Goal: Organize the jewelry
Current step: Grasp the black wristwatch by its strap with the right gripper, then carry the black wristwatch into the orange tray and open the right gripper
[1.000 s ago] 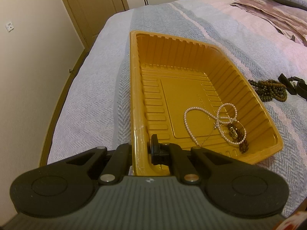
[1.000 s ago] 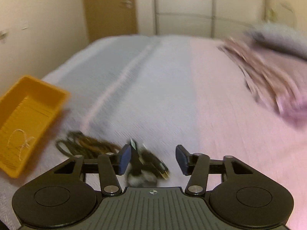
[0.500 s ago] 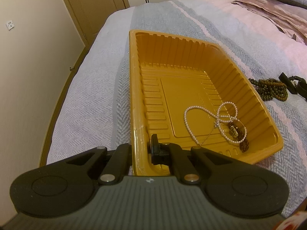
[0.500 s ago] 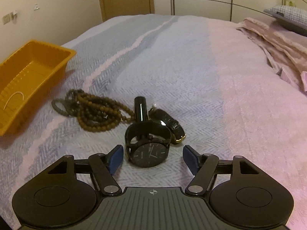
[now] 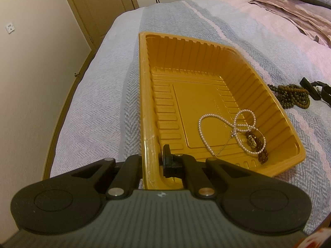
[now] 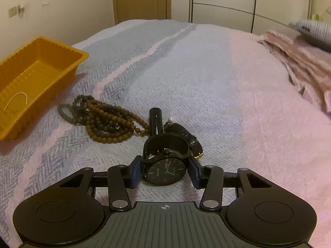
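While the left gripper point(image 5: 154, 161) stays clamped on the near left rim of the orange tray point(image 5: 144, 95), the right gripper point(image 6: 165, 169) is closing its blue pads point(image 6: 135, 171) around the black watch point(image 6: 165, 168), one pad at each side of the case. Small white lettering shows on the watch's dark dial, too small to read. Inside the tray, toward its near right corner, lie a pearl necklace point(image 5: 225, 130) and a dark bead bracelet point(image 5: 258, 146). On the bedspread point(image 6: 196, 78), between tray and watch, sits a heap of brown prayer beads point(image 6: 107, 122); a second watch with a gold buckle point(image 6: 192, 142) lies just behind the black one, touching its strap. Rumpled pink bedding point(image 6: 300, 62) lies toward the far right edge of the bed
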Available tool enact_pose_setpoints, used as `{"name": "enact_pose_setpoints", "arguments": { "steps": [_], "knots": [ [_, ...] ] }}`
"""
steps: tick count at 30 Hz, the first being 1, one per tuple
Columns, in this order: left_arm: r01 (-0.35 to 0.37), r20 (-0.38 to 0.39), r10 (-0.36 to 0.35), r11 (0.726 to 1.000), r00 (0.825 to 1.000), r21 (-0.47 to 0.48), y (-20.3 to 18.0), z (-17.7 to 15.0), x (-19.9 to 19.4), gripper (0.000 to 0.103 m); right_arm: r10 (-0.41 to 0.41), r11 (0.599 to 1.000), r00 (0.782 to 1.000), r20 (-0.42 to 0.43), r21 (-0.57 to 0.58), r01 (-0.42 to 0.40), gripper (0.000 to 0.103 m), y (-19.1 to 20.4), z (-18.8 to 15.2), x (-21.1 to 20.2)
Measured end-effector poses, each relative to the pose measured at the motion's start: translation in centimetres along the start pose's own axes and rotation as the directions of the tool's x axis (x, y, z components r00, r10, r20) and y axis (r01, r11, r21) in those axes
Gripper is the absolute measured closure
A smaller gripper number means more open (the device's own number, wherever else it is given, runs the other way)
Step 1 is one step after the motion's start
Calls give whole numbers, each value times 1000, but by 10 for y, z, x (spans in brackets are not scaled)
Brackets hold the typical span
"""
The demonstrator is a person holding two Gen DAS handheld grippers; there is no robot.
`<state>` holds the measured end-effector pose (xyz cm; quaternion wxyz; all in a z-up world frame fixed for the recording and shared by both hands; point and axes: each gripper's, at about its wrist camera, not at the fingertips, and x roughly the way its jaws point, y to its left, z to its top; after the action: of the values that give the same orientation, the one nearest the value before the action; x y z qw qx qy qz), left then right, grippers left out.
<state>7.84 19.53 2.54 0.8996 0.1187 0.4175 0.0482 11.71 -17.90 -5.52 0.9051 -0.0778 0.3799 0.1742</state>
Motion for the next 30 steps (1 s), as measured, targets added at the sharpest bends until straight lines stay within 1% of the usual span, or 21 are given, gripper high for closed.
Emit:
{"name": "enact_pose_setpoints", "arguments": {
  "steps": [7, 12, 16, 19, 21, 25, 30],
  "knots": [
    [3, 3, -3, 1000, 1000, 3, 0, -1, 1, 100, -64, 990, 998, -23, -129, 60, 56, 27, 18, -13],
    [6, 2, -6, 1000, 1000, 1, 0, -1, 1, 100, -40, 984, 999, 12, -171, 41, 56, 44, 35, -27],
    [9, 5, -9, 1000, 1000, 1, 1, -1, 0, 100, 20, 979, 998, 53, -202, -9, 56, 64, 54, -37],
    [10, 6, -10, 1000, 1000, 1, 1, -1, 1, 100, 82, 972, 993, 87, -225, -61, 56, 83, 71, -42],
    [12, 7, -12, 1000, 1000, 0, 1, -1, 1, 100, 140, 964, 985, 102, -243, -112, 56, 100, 80, -44],
    [15, 6, -15, 1000, 1000, -4, 1, -2, 1, 100, 250, 936, 962, 111, -280, -211, 56, 135, 95, -41],
    [19, 6, -19, 1000, 1000, -5, 2, -2, 1, 100, 327, 907, 941, 89, -308, -286, 56, 168, 102, -27]
  ]
}}
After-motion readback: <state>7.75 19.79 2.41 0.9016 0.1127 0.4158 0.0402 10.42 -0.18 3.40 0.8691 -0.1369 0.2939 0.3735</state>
